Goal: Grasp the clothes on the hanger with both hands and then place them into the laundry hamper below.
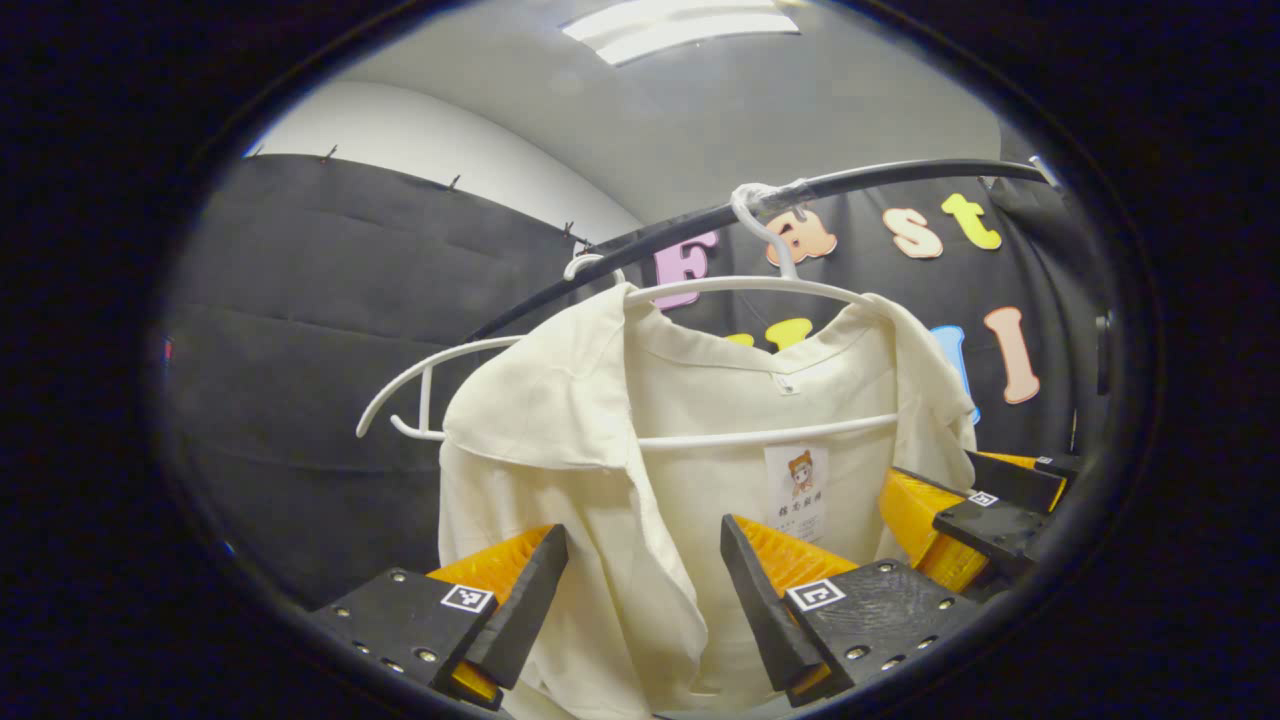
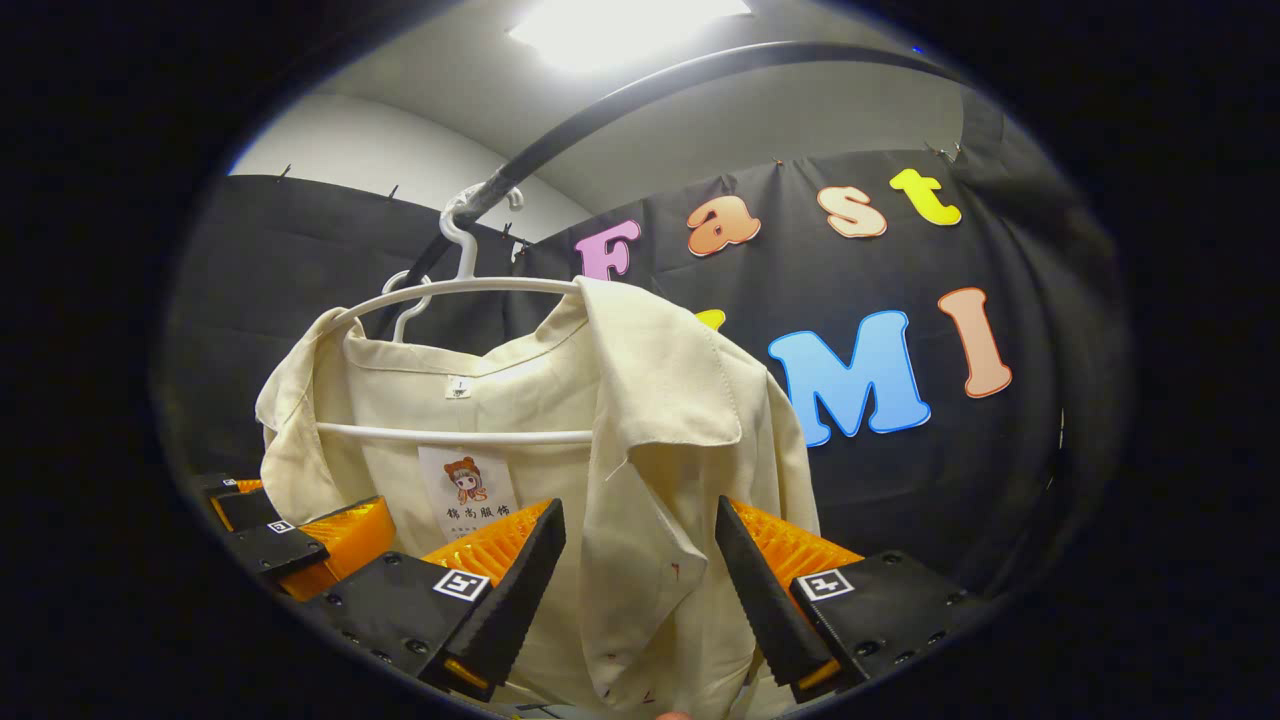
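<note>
Left gripper view: your left gripper (image 1: 640, 590) gapes wide, its fingers either side of the cream shirt's (image 1: 600, 480) front edge, not pressing it. Shirt hangs on a white hanger (image 1: 740, 288) above. Right gripper view: your right gripper (image 2: 640, 570) is equally wide, flanking the shirt's other lapel; hanger hooked on a black rail (image 2: 620, 100).

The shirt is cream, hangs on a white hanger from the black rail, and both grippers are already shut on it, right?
Not quite. The shirt is cream, on the white hanger under the black rail, but both grippers are open: the left gripper in the left gripper view and the right gripper in the right gripper view straddle cloth.
</note>
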A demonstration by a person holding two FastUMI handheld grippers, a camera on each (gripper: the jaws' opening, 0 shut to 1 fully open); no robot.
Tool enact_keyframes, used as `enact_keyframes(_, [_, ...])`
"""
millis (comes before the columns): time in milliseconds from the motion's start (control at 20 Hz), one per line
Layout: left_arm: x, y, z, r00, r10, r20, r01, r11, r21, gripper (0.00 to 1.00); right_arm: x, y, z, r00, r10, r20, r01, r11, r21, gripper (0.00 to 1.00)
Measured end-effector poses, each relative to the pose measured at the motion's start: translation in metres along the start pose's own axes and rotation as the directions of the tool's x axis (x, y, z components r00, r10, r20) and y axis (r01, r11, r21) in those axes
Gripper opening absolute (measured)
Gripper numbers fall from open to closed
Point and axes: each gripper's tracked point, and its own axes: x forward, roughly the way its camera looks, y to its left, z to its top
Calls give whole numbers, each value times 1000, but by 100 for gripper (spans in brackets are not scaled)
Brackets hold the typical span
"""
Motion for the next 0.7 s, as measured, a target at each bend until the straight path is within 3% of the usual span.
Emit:
enact_keyframes(350, [17, 17, -5, 994, 106, -7, -105, 992, 73, 89, 24, -1, -9, 999, -51, -18, 52, 999, 8, 96])
enact_keyframes(400, [20, 21, -6, 993, 118, -7, -117, 990, 77, 74, 28, -4, -9, 998, -66, -18, 66, 998, 5, 95])
enact_keyframes(450, [22, 24, -5, 991, 131, -5, -130, 988, 77, 70, 29, -4, -10, 997, -75, -20, 75, 997, 1, 95])
enact_keyframes(500, [19, 28, -6, 990, 141, -6, -140, 987, 74, 55, 31, -5, -13, 996, -85, -30, 85, 996, -6, 95])
enact_keyframes(550, [19, 27, -7, 992, 128, -15, -127, 990, 66, 51, 32, -6, -15, 994, -96, -43, 95, 995, -18, 91])
enact_keyframes(600, [18, 26, -7, 993, 120, -18, -119, 991, 67, 47, 33, -10, -16, 992, -113, -53, 112, 993, -31, 80])
enact_keyframes(650, [15, 26, -3, 994, 110, -18, -108, 991, 75, 46, 36, -11, -17, 991, -121, -59, 119, 992, -41, 61])
enact_keyframes(700, [22, 34, -6, 992, 129, -13, -127, 988, 83, 34, 36, -13, -17, 990, -131, -60, 128, 990, -51, 56])
